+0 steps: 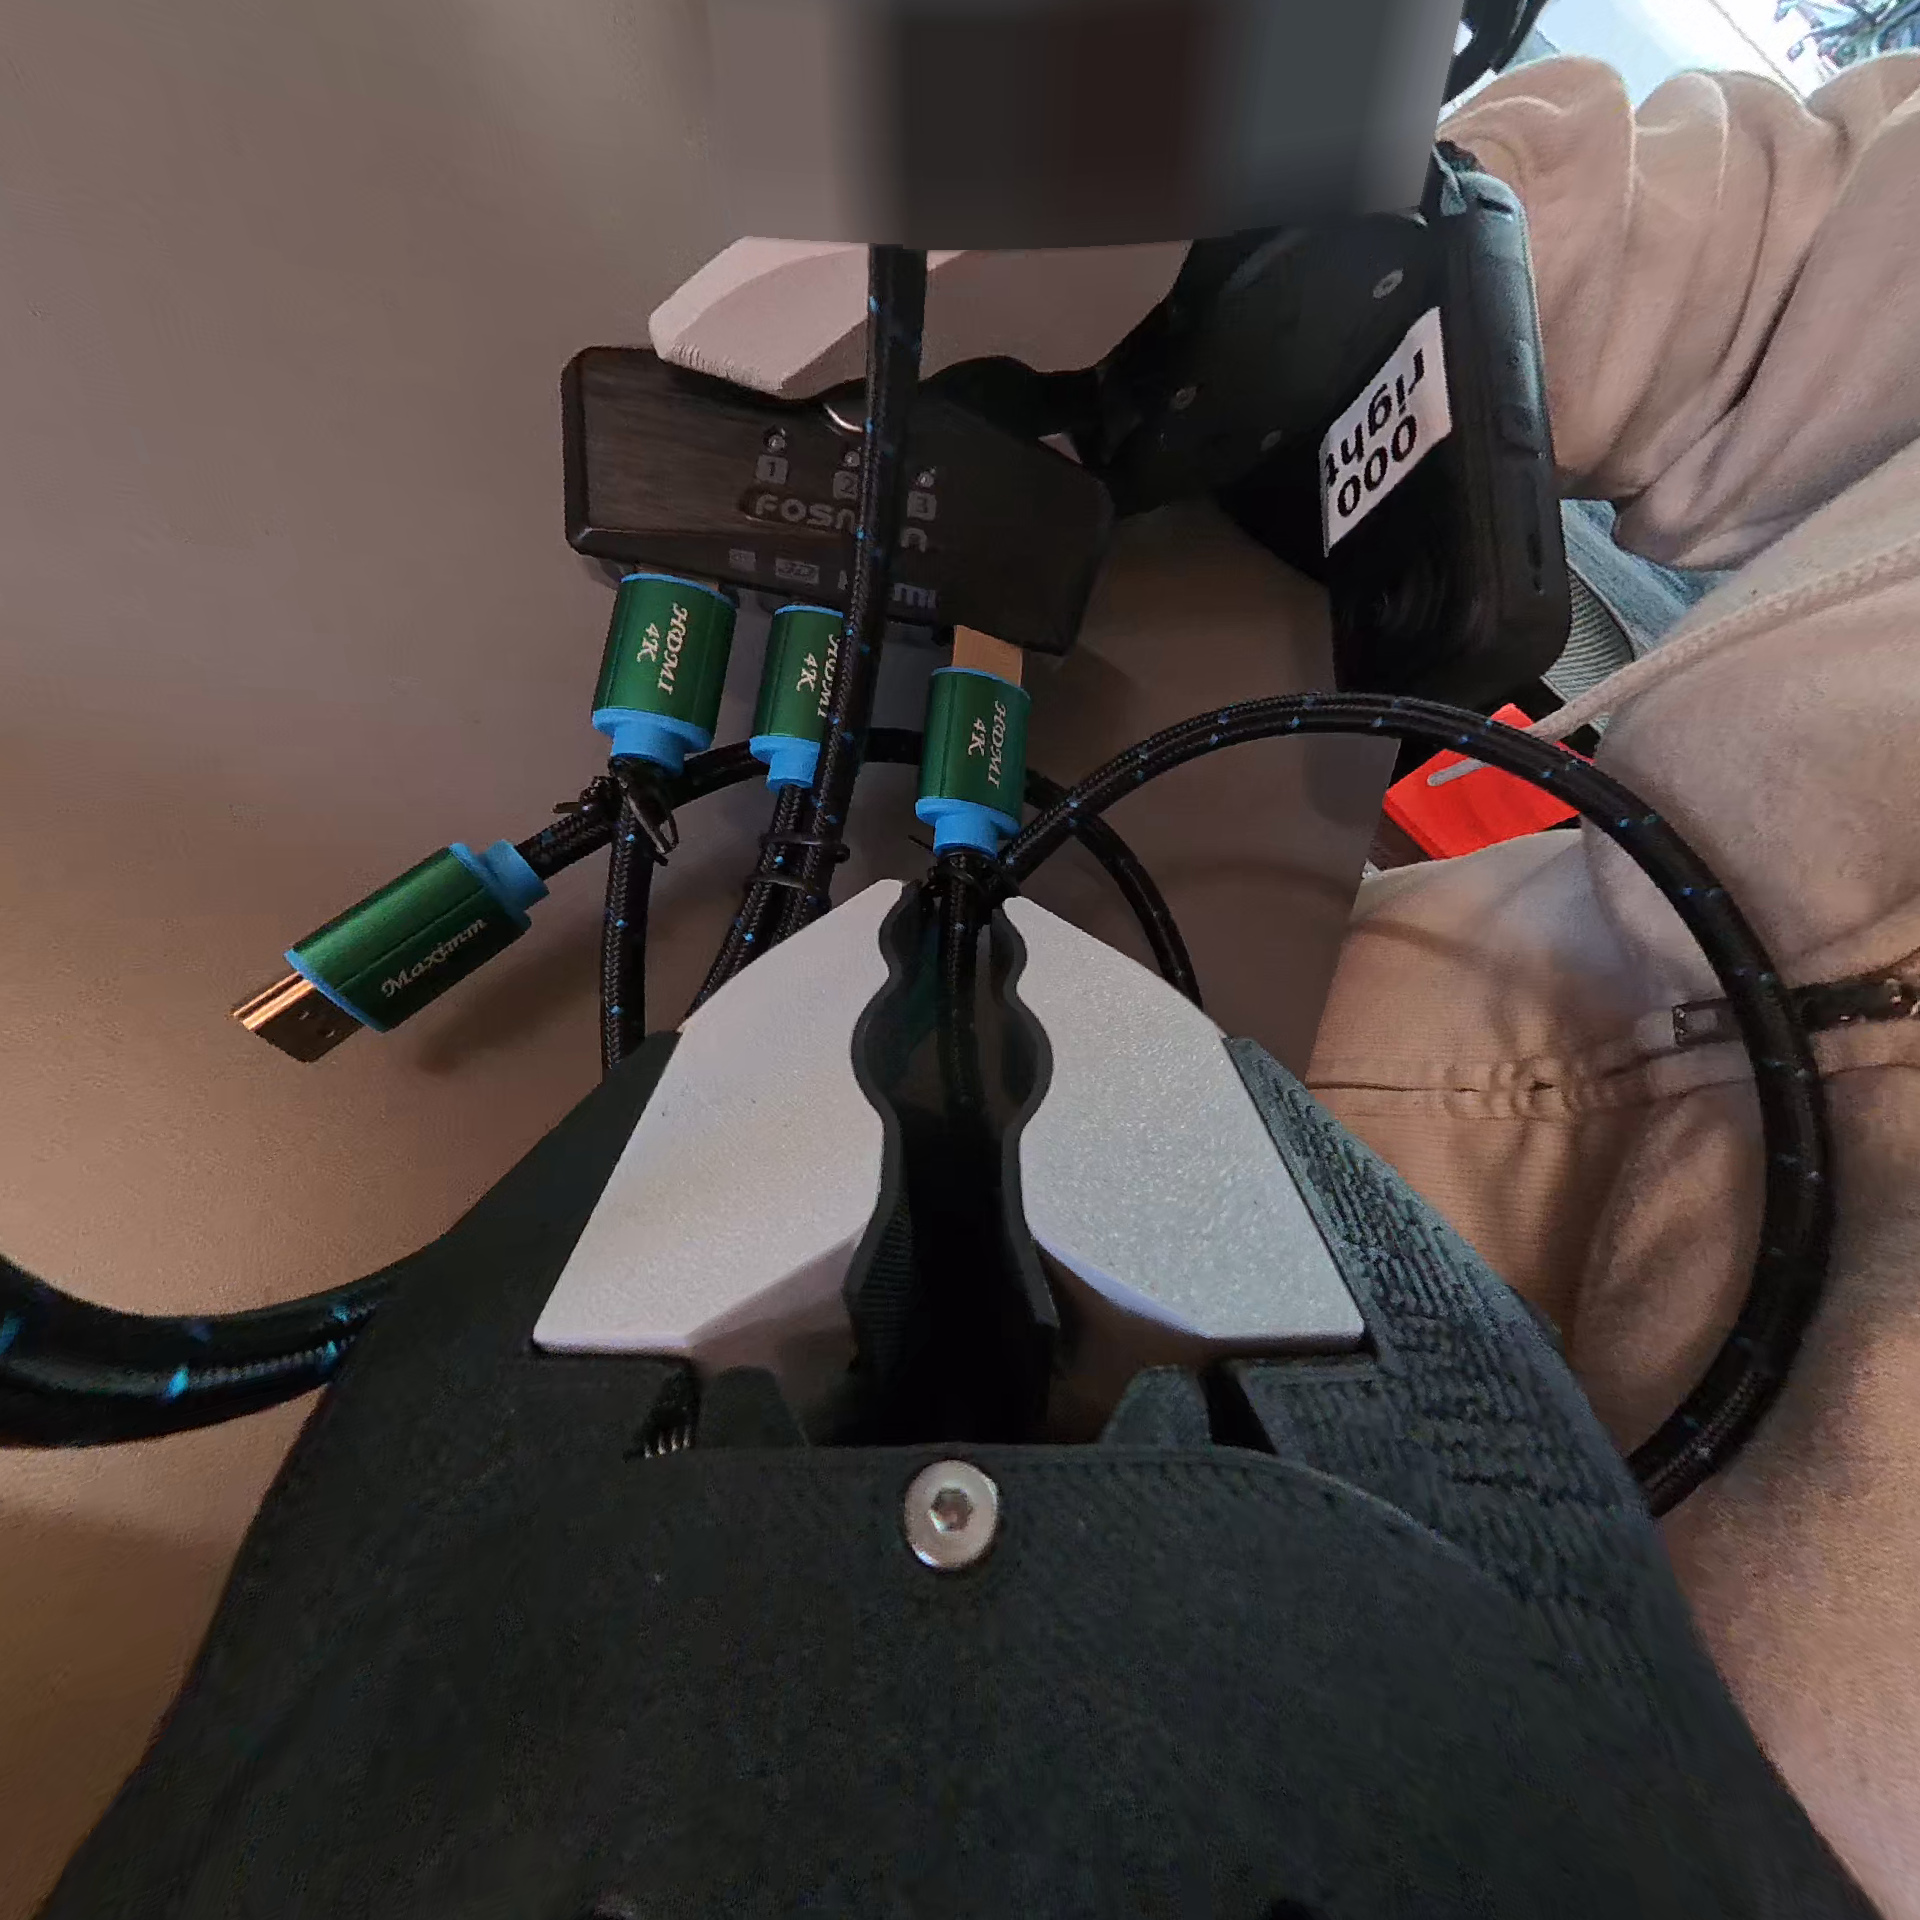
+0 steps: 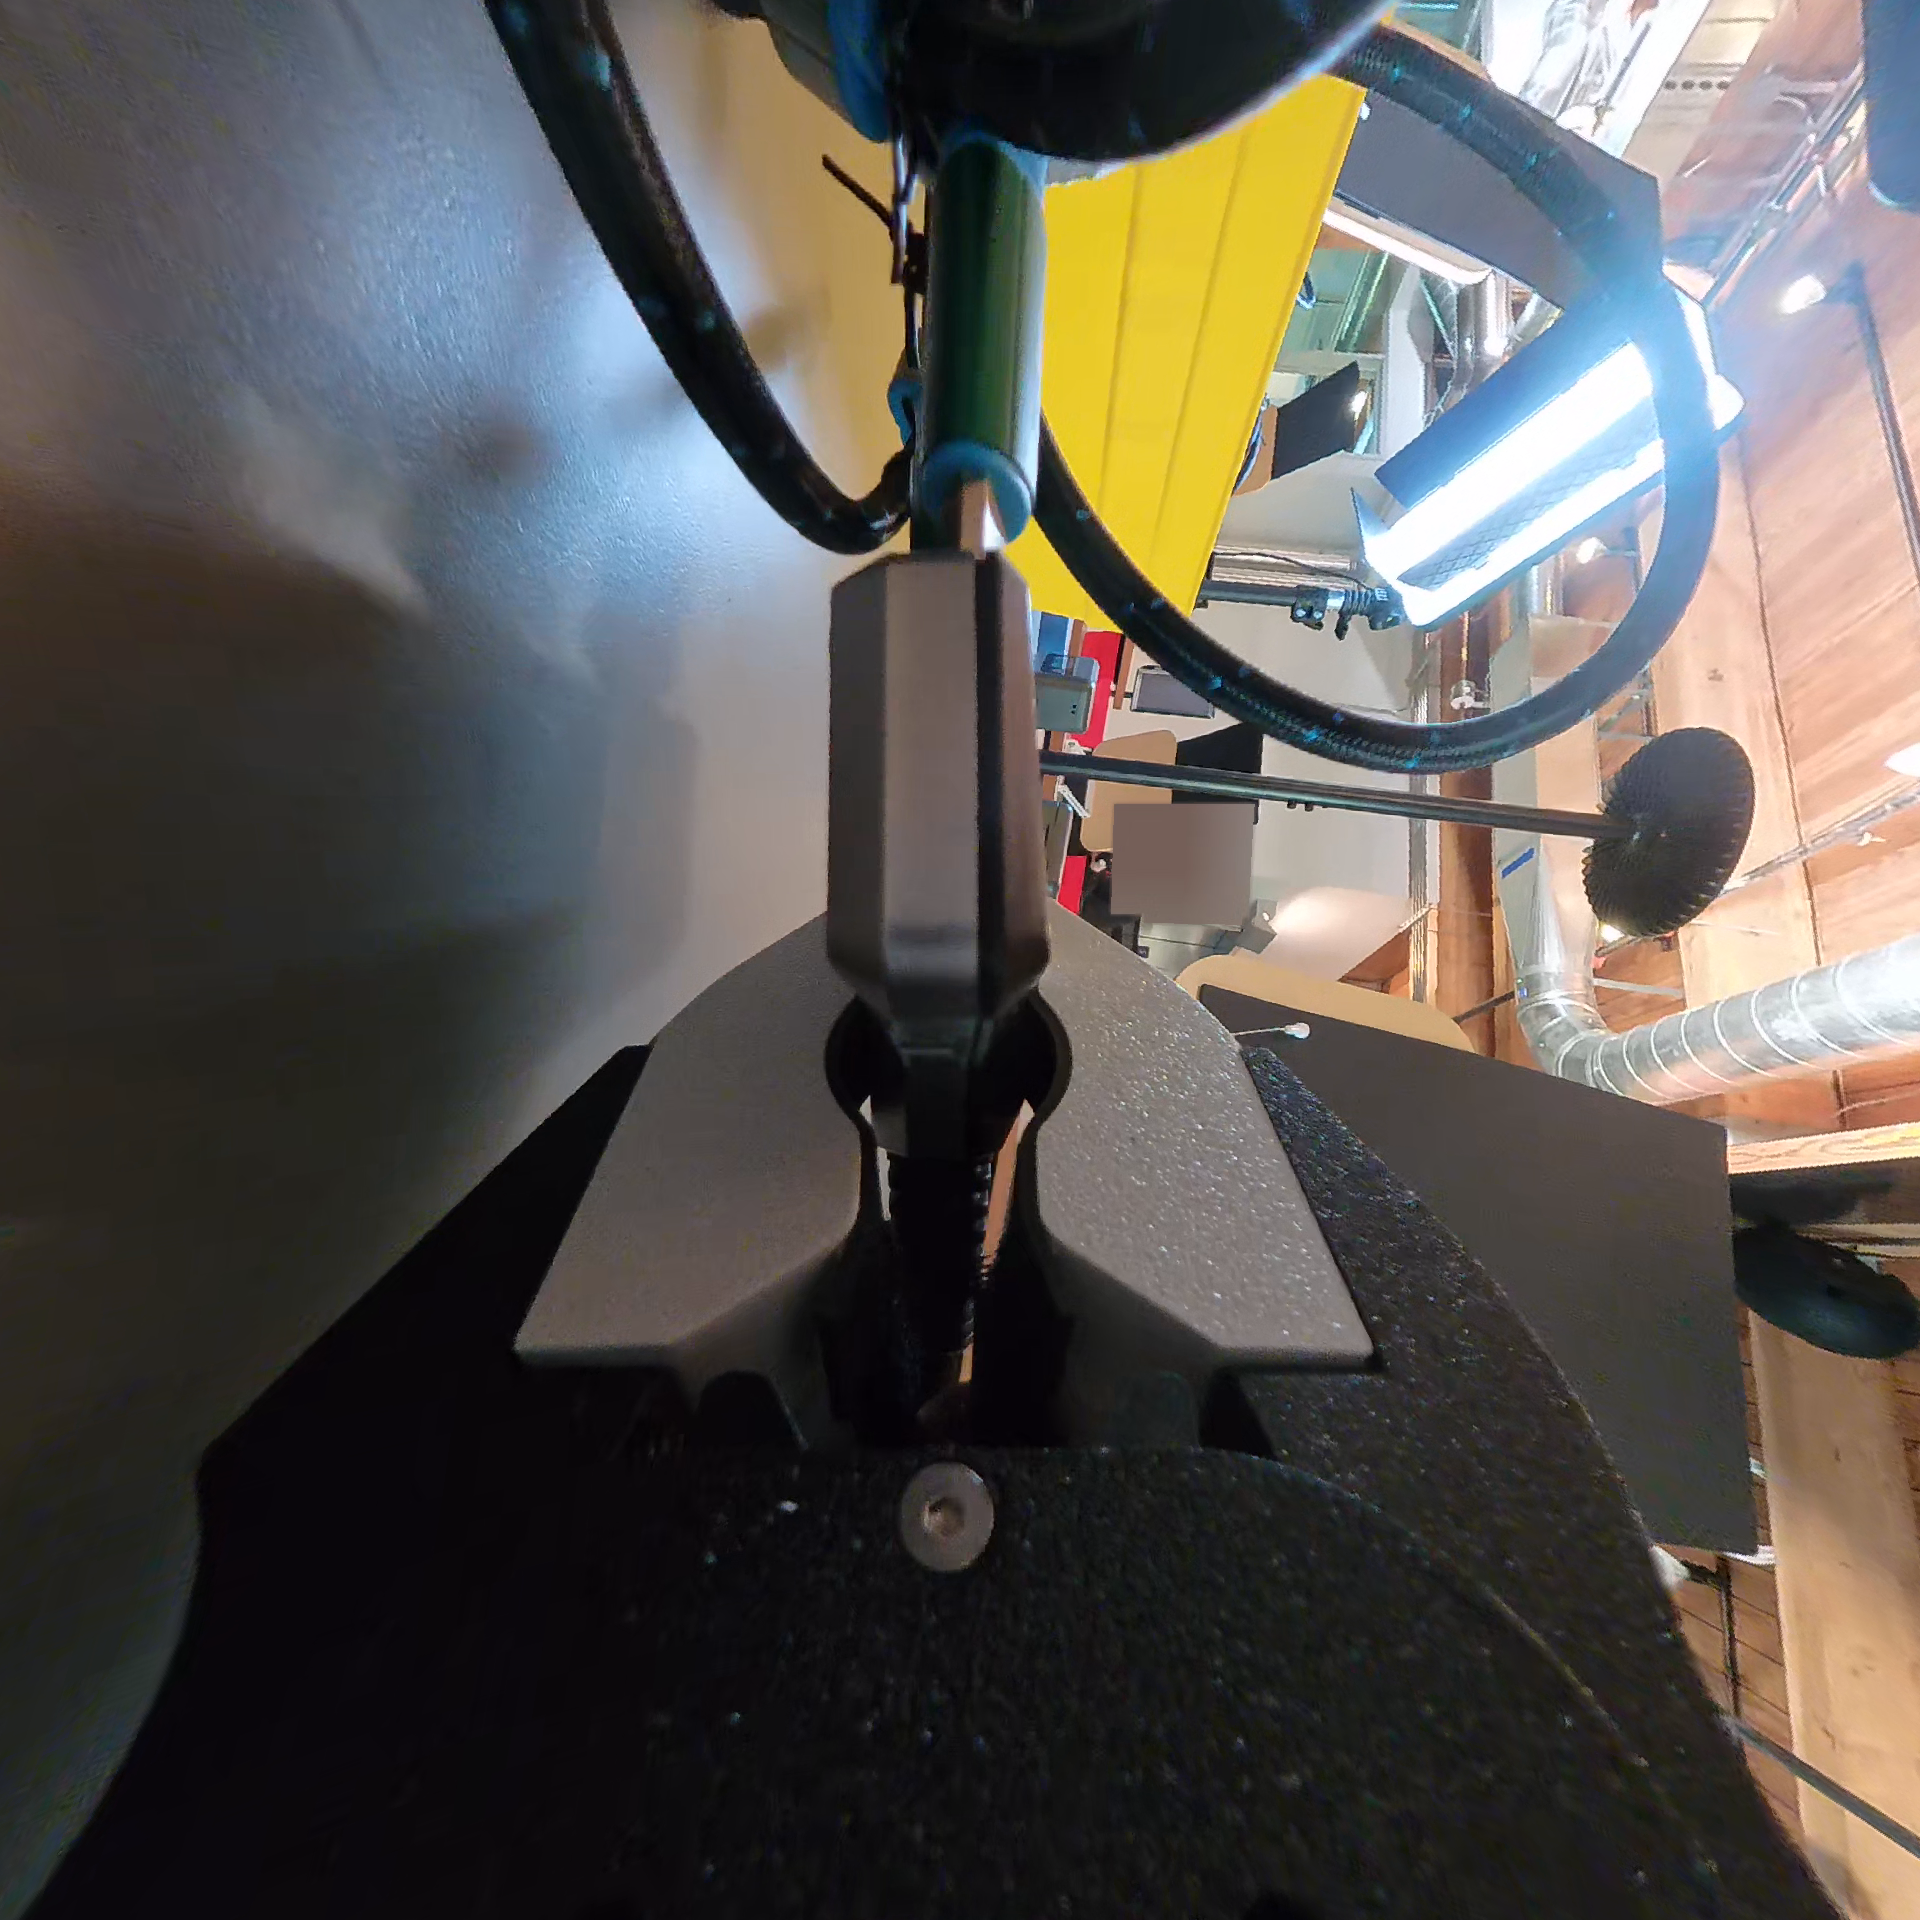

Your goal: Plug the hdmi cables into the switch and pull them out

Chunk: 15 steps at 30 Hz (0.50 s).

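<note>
The black switch [image 1: 831, 499] lies on the pale table [image 1: 260, 623] at the middle of the left wrist view, its port side turned toward the camera. Of three green HDMI plugs with blue collars along that near edge, the left plug [image 1: 665, 655] and the middle plug [image 1: 800, 686] sit in their ports. The right plug [image 1: 975, 753] is not fully seated: its gold tip shows between the plug body and the switch. A fourth plug [image 1: 405, 940] lies loose on the table to the near left, gold tip pointing left and toward the camera. Black braided cables with blue flecks run back from the plugs, and one cable [image 1: 1558, 790] arcs wide to the right over a person's beige garment [image 1: 1714, 416].

The left gripper [image 1: 951, 899] points at the right plug from the near side. Its grey fingers are clenched on the braided cable just behind that plug's blue collar.

The right gripper [image 1: 790, 322] reaches in from the far right, a grey finger lying over the far side of the switch. In the right wrist view, the switch [image 2: 925, 769] appears edge-on just ahead of the right gripper [image 2: 945, 1049], whose fingers grasp a black ribbed lead at the near end of the switch.
</note>
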Tool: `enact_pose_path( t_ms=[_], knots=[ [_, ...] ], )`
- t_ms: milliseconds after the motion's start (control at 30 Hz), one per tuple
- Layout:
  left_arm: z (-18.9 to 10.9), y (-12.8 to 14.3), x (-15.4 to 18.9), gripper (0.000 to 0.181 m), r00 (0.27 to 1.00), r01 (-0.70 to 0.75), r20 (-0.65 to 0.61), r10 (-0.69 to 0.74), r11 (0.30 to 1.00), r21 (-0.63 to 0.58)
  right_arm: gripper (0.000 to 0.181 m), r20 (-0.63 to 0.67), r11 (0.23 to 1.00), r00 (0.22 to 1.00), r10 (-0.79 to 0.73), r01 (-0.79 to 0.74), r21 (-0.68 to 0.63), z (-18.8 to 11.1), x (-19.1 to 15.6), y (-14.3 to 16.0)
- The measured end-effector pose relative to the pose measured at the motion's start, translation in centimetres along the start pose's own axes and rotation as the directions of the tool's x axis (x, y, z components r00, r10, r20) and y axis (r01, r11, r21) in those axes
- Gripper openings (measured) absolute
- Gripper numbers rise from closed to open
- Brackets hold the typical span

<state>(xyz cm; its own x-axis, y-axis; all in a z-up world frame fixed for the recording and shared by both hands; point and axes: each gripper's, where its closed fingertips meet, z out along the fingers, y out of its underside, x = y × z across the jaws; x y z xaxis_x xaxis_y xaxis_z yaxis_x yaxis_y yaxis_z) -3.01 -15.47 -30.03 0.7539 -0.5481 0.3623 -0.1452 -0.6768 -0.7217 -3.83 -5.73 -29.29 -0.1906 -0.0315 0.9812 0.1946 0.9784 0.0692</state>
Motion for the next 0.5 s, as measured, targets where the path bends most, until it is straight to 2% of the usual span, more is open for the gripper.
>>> enact_pose_path(
  t_ms=[200,400,500],
  knots=[
    [-0.3,-0.1,0.1,0.013,0.999,0.038,0.024,-0.037,0.999,-0.010,0.023,-0.022,0.999,1.000,-0.001,0.000,-0.037,-0.1,0.3,0.1],
    [-0.6,-0.2,0.0,0.013,0.994,-0.037,0.104,0.045,0.997,-0.071,0.023,-0.025,0.996,1.000,0.009,-0.011,-0.086,-0.1,0.4,1.0],
    [-0.6,-0.2,-0.2,0.013,0.995,-0.011,0.102,0.017,0.998,-0.063,0.023,-0.028,0.997,1.000,0.005,-0.007,-0.080,-0.1,0.4,0.8]
  ],
)
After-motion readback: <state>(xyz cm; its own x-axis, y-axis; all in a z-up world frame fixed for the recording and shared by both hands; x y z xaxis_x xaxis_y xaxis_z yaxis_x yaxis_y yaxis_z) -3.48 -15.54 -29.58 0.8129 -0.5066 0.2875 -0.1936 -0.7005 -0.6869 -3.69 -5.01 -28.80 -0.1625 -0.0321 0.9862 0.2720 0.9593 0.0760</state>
